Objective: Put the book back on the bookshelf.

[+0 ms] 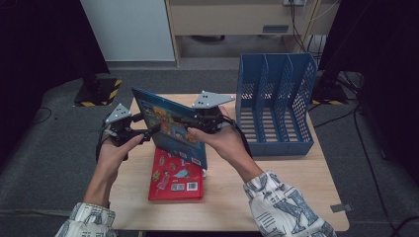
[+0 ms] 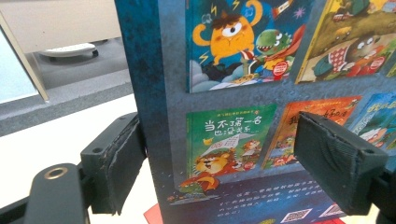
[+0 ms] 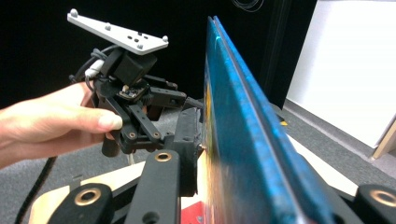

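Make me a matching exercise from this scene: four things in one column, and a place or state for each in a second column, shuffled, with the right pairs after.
Things:
1. blue book
2. red book
3. file rack
4. right gripper

Places or states:
A. lies flat on the table
B. stands empty at the table's far right corner
C. held upright on its edge above the table
D. jaws clamped on a book's edge

Pairs: 1-C, 2-A, 3-B, 4-D
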Demonstrator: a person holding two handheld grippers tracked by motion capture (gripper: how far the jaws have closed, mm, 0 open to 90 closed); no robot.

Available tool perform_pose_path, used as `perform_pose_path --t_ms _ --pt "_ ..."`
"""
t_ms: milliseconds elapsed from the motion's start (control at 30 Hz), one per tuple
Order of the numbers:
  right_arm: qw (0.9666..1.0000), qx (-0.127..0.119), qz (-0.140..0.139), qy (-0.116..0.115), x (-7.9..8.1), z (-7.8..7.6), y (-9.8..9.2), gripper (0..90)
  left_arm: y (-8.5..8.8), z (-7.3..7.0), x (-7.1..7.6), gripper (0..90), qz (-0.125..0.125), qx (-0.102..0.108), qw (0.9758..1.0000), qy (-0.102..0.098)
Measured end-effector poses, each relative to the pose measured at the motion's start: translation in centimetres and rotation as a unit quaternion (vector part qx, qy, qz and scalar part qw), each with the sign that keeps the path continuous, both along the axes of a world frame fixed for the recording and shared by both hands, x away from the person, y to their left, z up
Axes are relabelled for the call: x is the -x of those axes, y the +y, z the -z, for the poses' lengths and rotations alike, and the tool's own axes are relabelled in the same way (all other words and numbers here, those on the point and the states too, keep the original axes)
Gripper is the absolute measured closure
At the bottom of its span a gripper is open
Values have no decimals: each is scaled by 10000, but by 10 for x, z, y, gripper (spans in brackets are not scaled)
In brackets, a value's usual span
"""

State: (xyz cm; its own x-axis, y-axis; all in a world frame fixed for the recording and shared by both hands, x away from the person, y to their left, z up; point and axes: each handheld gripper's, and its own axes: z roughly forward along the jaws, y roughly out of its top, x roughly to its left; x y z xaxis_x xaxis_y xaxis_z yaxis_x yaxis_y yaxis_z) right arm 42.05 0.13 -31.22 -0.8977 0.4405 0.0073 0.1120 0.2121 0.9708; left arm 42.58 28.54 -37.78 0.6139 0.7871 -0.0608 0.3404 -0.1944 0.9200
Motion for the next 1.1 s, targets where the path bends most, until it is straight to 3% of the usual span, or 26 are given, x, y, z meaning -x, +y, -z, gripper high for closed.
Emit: perform_pose_path --t_ms 167,267,433,500,800,1000,1100 --pt "9999 -74 -17 79 -1 1 2 755 0 0 0 163 3 -7 10000 11" --pt "10000 -68 5 32 -1 0 2 808 1 0 0 162 33 23 10000 21" --pt "10000 -48 79 -26 -1 -1 1 819 1 4 1 141 36 148 9998 94" --pt "9999 -50 91 -31 -1 -1 -1 820 3 7 4 134 -14 102 9999 124" --pt "9993 -190 299 110 -7 -4 -14 824 23 38 17 87 -401 203 9982 396" --pt "9989 -233 396 127 -9 -7 -20 824 29 62 19 81 -634 67 9961 608" --pt "9987 -253 434 109 -10 -8 -23 824 30 75 20 81 -777 -162 9944 701"
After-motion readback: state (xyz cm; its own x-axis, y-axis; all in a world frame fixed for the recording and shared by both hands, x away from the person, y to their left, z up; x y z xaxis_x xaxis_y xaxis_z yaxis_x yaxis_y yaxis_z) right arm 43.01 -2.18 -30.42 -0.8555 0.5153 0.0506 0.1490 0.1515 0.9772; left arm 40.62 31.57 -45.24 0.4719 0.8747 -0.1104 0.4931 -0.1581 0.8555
